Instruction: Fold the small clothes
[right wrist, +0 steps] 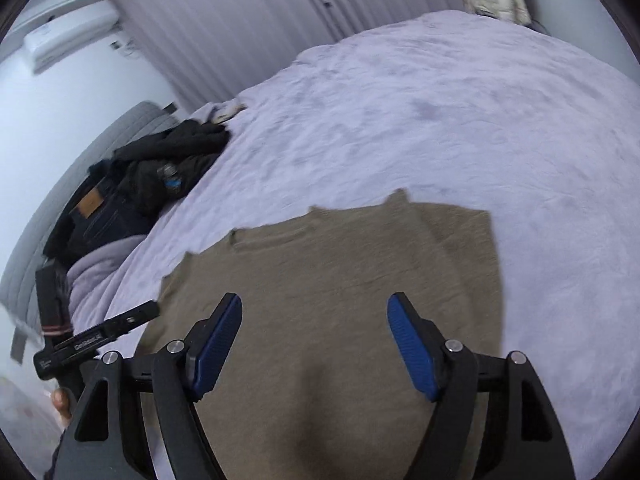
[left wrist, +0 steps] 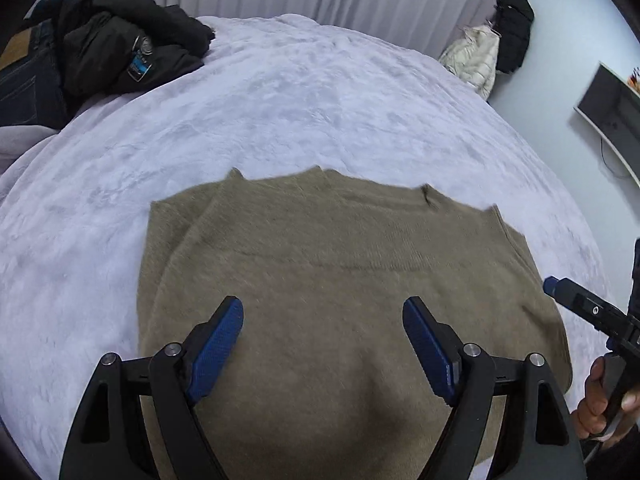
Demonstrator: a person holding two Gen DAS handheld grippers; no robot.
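Note:
A tan knit sweater (left wrist: 320,264) lies flat on the lavender blanket of the bed (left wrist: 280,100), with one side folded over along its left edge. My left gripper (left wrist: 323,308) is open and empty, hovering above the sweater's near part. The right gripper's tip (left wrist: 560,288) shows at the sweater's right edge. In the right wrist view the same sweater (right wrist: 340,264) lies below my right gripper (right wrist: 314,307), which is open and empty. The left gripper (right wrist: 100,332) shows at the left, beside the sweater.
A pile of dark clothes and jeans (left wrist: 100,48) lies at the bed's far left corner, also in the right wrist view (right wrist: 140,184). Jackets (left wrist: 496,48) hang by the curtains. A desk edge (left wrist: 616,112) is at the right. A grey headboard (right wrist: 60,208) is on the left.

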